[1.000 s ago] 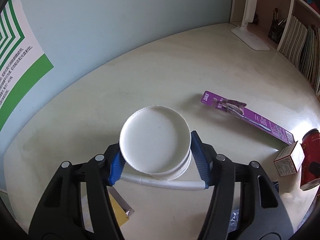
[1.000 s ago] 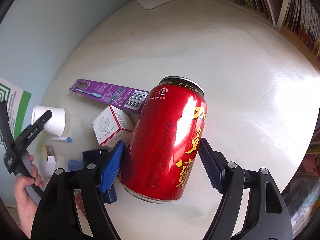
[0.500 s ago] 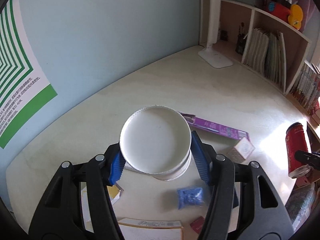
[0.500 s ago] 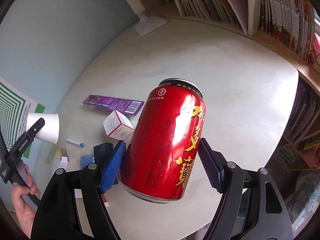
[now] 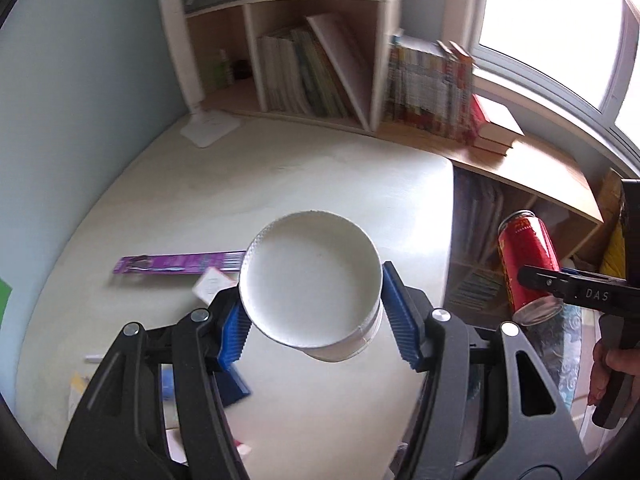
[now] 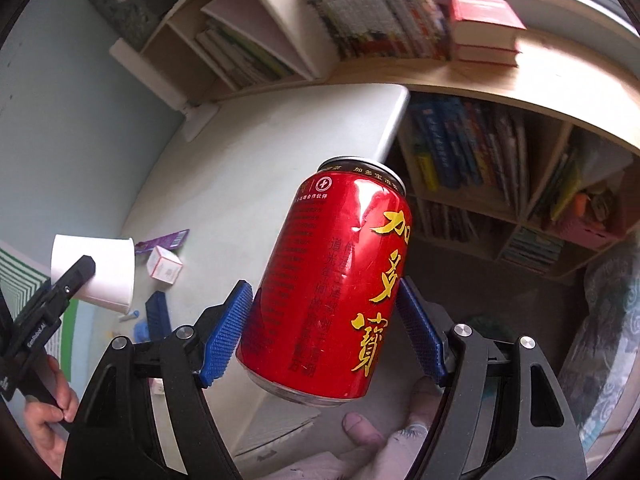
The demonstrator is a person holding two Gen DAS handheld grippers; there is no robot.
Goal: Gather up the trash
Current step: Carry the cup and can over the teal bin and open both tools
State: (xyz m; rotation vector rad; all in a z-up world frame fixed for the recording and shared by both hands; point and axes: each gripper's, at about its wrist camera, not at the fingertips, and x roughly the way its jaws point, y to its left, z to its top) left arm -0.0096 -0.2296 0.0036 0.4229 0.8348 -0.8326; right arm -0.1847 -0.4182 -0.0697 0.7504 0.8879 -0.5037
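My left gripper clamped a white paper cup, held in the air above the cream desk. My right gripper squeezed a red drink can beyond the desk edge, over the floor. On the desk lay a purple toothbrush package and a small white box; bookshelves stood behind.

Left wrist view looked down along the left gripper at the desk, bookshelf at 12 o'clock. Right wrist view looked from beyond the desk edge, very near the red can. Both views shared the desk, bookshelf, white cup and can.
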